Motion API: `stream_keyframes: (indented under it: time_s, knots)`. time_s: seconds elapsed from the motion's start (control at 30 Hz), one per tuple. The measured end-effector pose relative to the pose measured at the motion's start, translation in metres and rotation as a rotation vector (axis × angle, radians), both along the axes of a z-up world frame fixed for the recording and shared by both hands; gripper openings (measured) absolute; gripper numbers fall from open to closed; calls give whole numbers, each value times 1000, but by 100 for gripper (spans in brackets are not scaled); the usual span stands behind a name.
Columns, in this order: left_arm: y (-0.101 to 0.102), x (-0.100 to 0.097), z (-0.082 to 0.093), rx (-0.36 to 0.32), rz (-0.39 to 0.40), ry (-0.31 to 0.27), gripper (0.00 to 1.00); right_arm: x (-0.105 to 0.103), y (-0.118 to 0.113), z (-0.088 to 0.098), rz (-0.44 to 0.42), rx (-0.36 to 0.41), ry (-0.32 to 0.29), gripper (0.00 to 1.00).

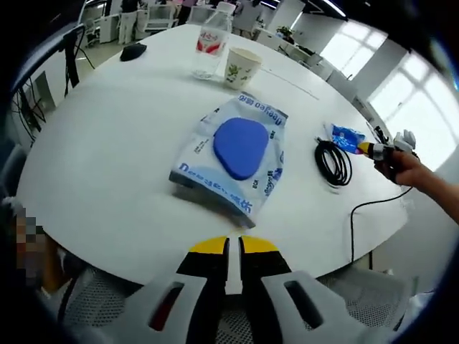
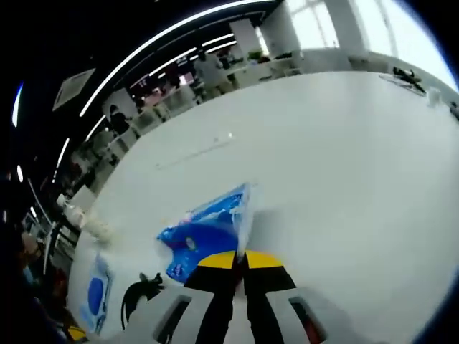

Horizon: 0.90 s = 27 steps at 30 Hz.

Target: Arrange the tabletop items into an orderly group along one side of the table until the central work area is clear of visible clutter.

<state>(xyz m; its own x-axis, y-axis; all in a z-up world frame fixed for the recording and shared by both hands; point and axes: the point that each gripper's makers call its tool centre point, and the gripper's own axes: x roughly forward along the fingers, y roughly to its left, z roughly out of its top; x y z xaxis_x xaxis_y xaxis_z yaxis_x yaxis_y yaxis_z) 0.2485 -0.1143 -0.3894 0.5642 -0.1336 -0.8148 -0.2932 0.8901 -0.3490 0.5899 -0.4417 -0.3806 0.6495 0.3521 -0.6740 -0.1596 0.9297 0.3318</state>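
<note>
The right gripper pinches the edge of a blue packet, lifted to carry it aside. The left gripper is closed on nothing, waiting near the mouse pad bag mid-table.

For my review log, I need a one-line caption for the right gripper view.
Right gripper, jaws shut on a small blue packet, holds it over the white table.

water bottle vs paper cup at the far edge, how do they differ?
The water bottle is clear plastic with a red label and a cap; the paper cup is opaque, cream, with a plant print and an open top. The water bottle stands taller than the paper cup. Both are upright, side by side on the white table.
</note>
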Motion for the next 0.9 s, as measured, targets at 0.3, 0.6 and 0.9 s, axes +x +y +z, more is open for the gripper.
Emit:
stream_keyframes:
  time_s: [0.3, 0.6, 0.9]
  knots:
    - [-2, -7, 8, 14, 13, 11, 1, 9, 16, -11, 80, -37, 31, 1]
    - [5, -10, 4, 23, 25, 19, 1, 18, 31, -13, 107, -35, 40, 3]
    - [2, -6, 10, 12, 27, 1, 1, 7, 36, -13, 105, -60, 60, 9]
